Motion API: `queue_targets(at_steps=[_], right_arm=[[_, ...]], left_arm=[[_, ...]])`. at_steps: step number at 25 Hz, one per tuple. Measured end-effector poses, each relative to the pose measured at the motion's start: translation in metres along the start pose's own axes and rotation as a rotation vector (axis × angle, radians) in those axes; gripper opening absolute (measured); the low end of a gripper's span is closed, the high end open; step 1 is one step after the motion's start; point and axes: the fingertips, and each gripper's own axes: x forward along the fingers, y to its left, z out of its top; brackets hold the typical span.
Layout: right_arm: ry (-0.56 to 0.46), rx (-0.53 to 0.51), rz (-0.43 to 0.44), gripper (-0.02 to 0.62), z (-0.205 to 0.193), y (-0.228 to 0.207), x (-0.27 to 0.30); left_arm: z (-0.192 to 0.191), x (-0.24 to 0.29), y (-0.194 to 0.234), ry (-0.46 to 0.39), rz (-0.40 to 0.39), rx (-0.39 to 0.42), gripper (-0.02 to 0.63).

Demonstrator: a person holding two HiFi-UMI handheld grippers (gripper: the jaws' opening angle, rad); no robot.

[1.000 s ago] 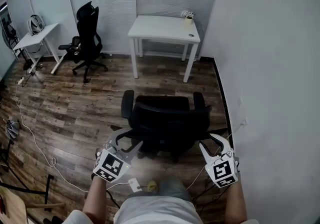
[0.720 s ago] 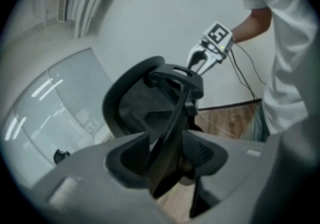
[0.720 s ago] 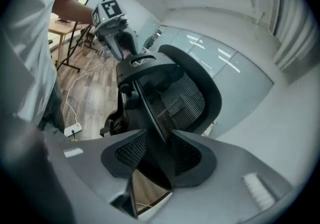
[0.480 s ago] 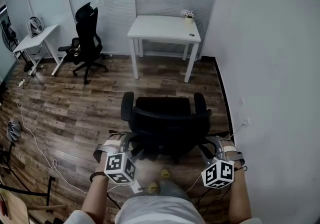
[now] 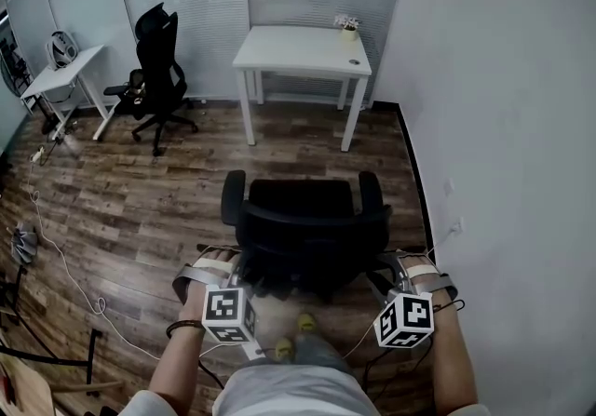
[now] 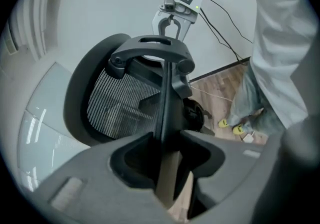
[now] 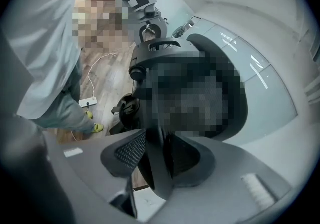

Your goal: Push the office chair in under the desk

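You stand behind the chair (image 5: 307,195), which sits on the floor well short of the surface (image 5: 303,49) by the far wall, so the step in hand is taking hold, not yet pushing. Your left hand-held gripper (image 5: 235,267) straddles the backrest (image 5: 312,230) edge; its jaws have just been closing but look released. Your right hand-held gripper (image 5: 386,267) is also released, jaws apart around the opposite edge. Next, clench both, then push evenly and straight, aiming the seat between the surface's legs so it doesn't veer.
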Motion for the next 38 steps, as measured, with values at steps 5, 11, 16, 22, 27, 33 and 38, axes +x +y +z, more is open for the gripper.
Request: queue_targets(at_steps=[5,11,16,22,27,33,38], right_arm=[[0.006,0.024,0.003,0.147,-0.002,0.001,0.003],[-0.007,0.049,-0.021,0.166,-0.003,-0.008,0.008],[-0.026,0.059,-0.042,0.167,-0.002,-0.017,0.020],[-0.032,0.075,-0.032,0.167,-0.006,-0.044,0.042],[-0.040,0.077,-0.034,0.167,-0.010,-0.074,0.068],[-0.053,0.070,-0.035,0.167,-0.018,-0.112,0.097],[-0.064,0.065,-0.028,0.167,-0.024,-0.145,0.120]], left_arm=[[0.002,0.001,0.000,-0.004,0.005,0.003,0.160],[0.001,0.007,0.009,-0.012,0.013,0.007,0.161],[-0.006,0.018,0.018,-0.006,0.020,0.012,0.161],[-0.014,0.041,0.046,0.007,0.029,0.012,0.161],[-0.019,0.064,0.078,0.005,0.038,0.011,0.164],[-0.025,0.094,0.117,0.015,0.053,-0.001,0.169],[-0.029,0.116,0.151,0.031,0.062,-0.022,0.173]])
